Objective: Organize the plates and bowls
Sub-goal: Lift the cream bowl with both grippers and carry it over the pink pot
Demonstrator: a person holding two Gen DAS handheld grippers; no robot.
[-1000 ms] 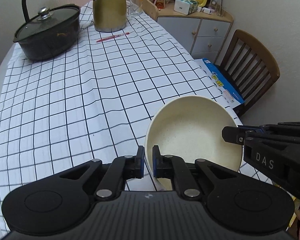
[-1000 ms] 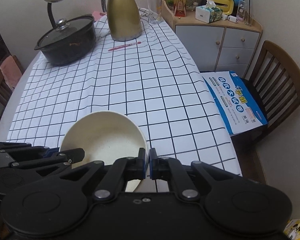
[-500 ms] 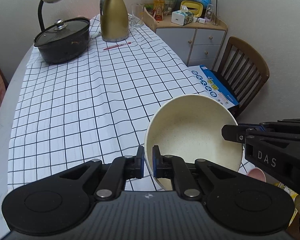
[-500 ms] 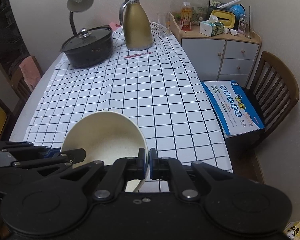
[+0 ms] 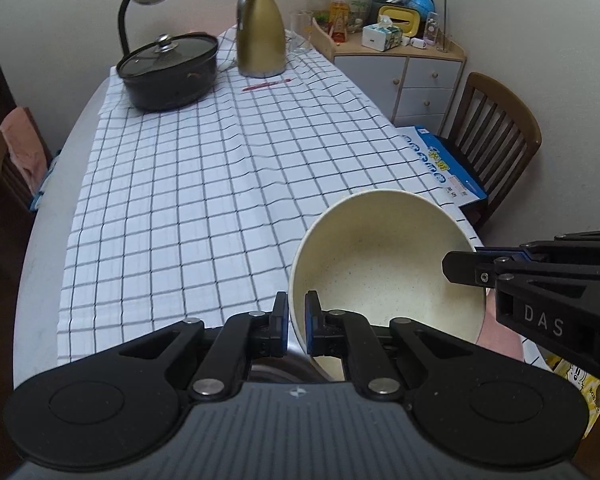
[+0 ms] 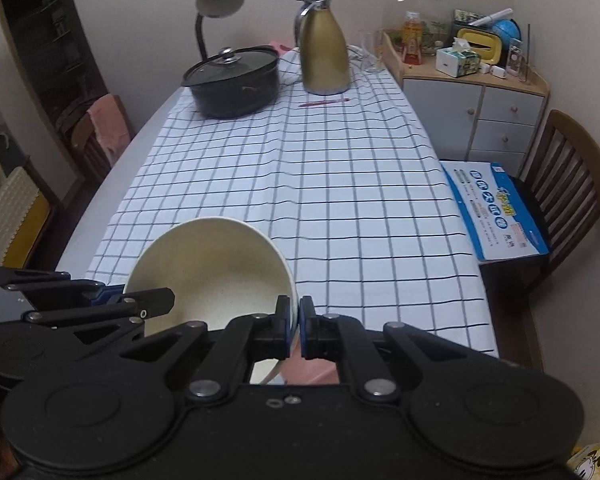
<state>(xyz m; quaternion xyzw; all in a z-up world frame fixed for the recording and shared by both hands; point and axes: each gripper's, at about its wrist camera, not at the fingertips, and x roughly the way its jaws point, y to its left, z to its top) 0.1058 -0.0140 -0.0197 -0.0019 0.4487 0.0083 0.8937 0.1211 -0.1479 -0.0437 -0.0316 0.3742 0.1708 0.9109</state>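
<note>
**Cream bowl held at two rim points above the near end of the bench**

Checked cloth [image 5: 204, 184] covers the long bench [image 5: 44, 240] that runs away ahead of our jaws, with a dark lidded pot [image 5: 168, 72], a gold jug [image 5: 260, 36] and a red pen [image 5: 266, 85] far beyond them at the other end. A wooden chair [image 6: 568, 184] with a blue box [image 6: 496, 208] on its seat stands off to the right of the jaws, and a small cabinet [image 6: 476, 100] sits in the corner behind it.

We hold the cream bowl [image 5: 384, 264] between our two tools. Our left gripper [image 5: 296, 320] has its jaws closed on the bowl's near-left rim, one pad inside the wall and one outside. Our right gripper [image 6: 295, 328] is clamped the same way on the near-right rim. Each tool also shows in the other's view as a dark arm reaching in from the side.

The bowl sits directly ahead of both sets of jaws, tilted, with its mouth turned up and back towards the cameras. Being round, it has no long axis we can name.

Much is hidden. The tool bodies cover the bowl's near rim and underside, so we cannot tell what lies directly beneath it. Something pink [image 6: 312, 372] shows in the gap below the right jaws, and something grey and metallic [image 5: 276, 372] below the left; neither can be made out. The bench's near end is cut off by the tools.
</note>
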